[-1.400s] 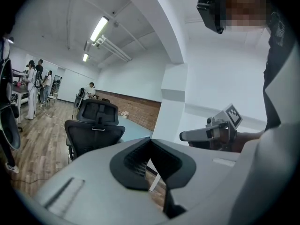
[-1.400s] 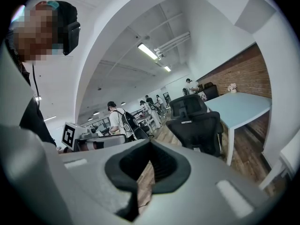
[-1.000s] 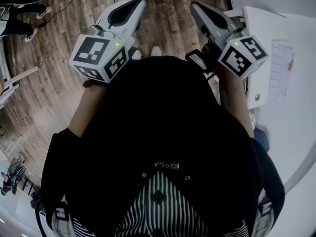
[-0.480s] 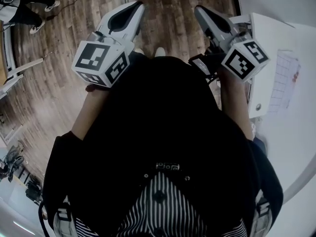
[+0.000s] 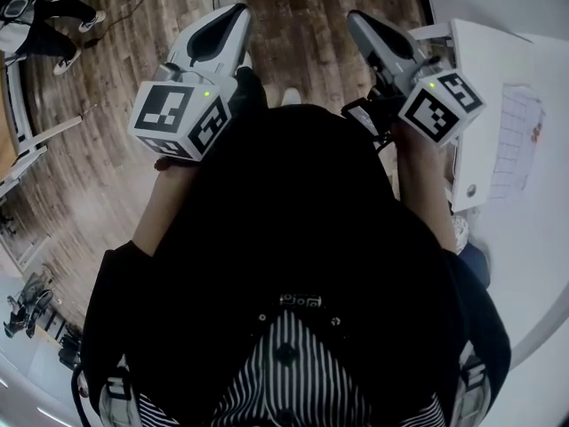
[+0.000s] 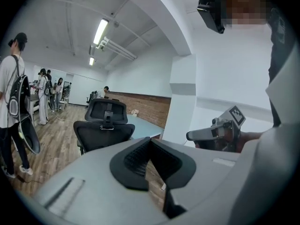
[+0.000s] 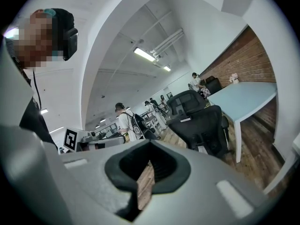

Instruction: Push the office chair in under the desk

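A black mesh office chair (image 6: 104, 125) with a headrest stands a few steps ahead, beside a pale blue desk (image 6: 145, 128). The right gripper view shows the same chair (image 7: 202, 123) and desk (image 7: 243, 95). In the head view I hold both grippers in front of my body, pointing forward over the wooden floor (image 5: 89, 158). My left gripper (image 5: 233, 14) is shut with nothing in it, as the left gripper view (image 6: 151, 142) also shows. My right gripper (image 5: 354, 16) is likewise shut and empty (image 7: 150, 149). Neither gripper touches the chair.
A white table (image 5: 502, 87) lies close at my right in the head view. A white pillar (image 6: 183, 102) stands right of the chair. A person with a backpack (image 6: 14, 102) stands at the left, and others stand further back. A brick wall (image 7: 253, 62) backs the desk.
Both grippers stay shut and almost in place. The floor in the head view has slid slightly as the head moved.
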